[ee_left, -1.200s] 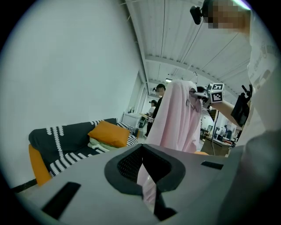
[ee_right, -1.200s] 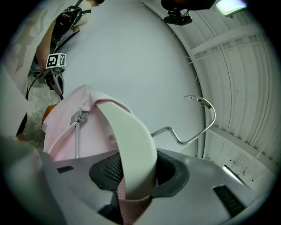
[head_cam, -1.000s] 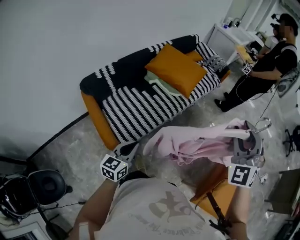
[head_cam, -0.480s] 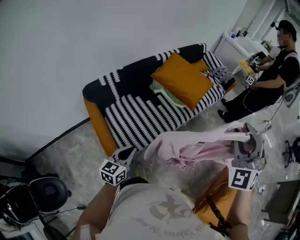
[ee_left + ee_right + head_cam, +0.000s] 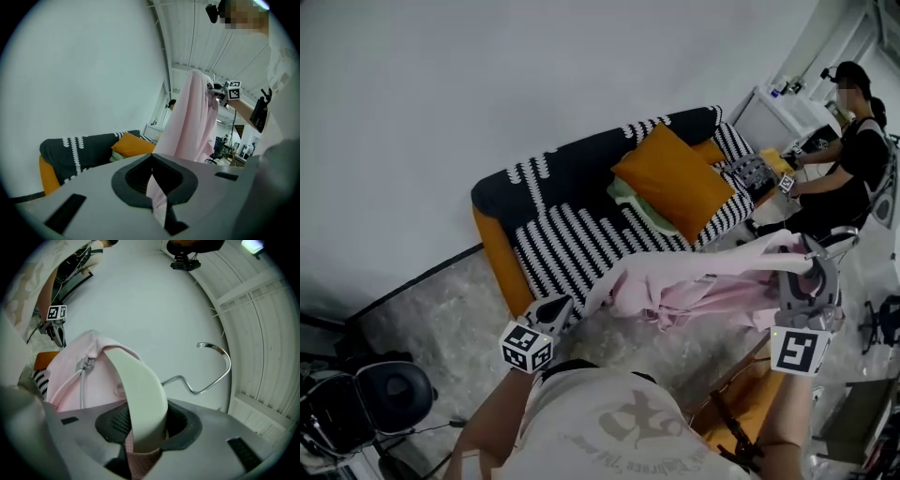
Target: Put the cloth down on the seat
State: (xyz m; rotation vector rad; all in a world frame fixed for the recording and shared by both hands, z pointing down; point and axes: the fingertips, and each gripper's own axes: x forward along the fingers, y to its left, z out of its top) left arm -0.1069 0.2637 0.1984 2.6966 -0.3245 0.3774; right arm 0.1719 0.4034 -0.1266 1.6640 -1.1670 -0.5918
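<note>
- Head view: the left gripper (image 5: pixel 553 307) and the right gripper (image 5: pixel 802 274) are held up side by side with the pink cloth (image 5: pixel 694 286) stretched between them in the air.
- The cloth hangs over the pale floor (image 5: pixel 441 300), in front of the striped sofa (image 5: pixel 572 239) and apart from its seat.
- On the sofa an orange cushion (image 5: pixel 675 180) lies over a pale green fabric (image 5: pixel 636 202).
- At the right gripper the wire hook (image 5: pixel 842 238) of a hanger sticks out past the cloth.
- Another person (image 5: pixel 848 159) sits at the far end of the sofa, and a dark office chair (image 5: pixel 389 394) stands at the lower left.
- Left gripper view: the left gripper (image 5: pixel 153 190) has its jaws pressed together on a thin fold of the cloth (image 5: pixel 192 122), which rises from the pads towards the right gripper's marker cube (image 5: pixel 233 90).
- The sofa (image 5: pixel 79 150) and the cushion (image 5: pixel 132 145) lie beyond and below.
- Right gripper view: the right gripper (image 5: pixel 140 430) clamps the cream hanger (image 5: pixel 140 385) by its broad shoulder, with pink cloth pinched under it between the pads.
- The rest of the cloth (image 5: pixel 70 376) drapes off the hanger to the left, the hook (image 5: pixel 213 366) curls to the right, and the left gripper's marker cube (image 5: pixel 57 312) shows far off.
</note>
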